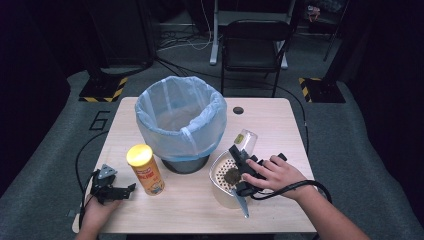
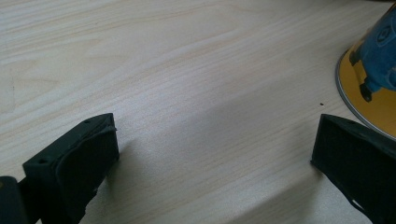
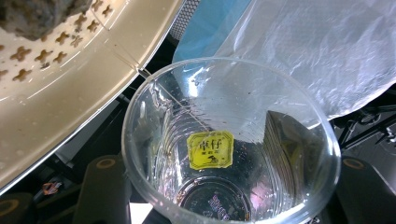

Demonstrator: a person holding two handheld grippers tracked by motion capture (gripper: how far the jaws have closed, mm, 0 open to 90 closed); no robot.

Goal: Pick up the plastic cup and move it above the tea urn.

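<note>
My right gripper (image 1: pixel 242 154) is shut on a clear plastic cup (image 1: pixel 247 139), held tilted by the rim of a beige perforated strainer (image 1: pixel 218 186). A dark wet clump (image 1: pixel 232 175) lies in the strainer. The right gripper view looks into the cup (image 3: pixel 280 154), where a yellow paper tag (image 3: pixel 210 149) on a thin string sticks to the inside; the black jaws flank the cup low on both sides. My left gripper (image 1: pixel 125 190) rests open on the table at the front left, nothing between its fingers (image 2: pixel 79 163). A yellow snack can (image 1: pixel 145 170) stands just right of it.
A bin lined with a pale blue bag (image 1: pixel 181 120) stands at the middle of the wooden table (image 1: pixel 270 120), close behind the strainer and cup. The can's base (image 2: pixel 373 88) is near the left gripper's right jaw. A black chair (image 1: pixel 255 45) stands beyond the table.
</note>
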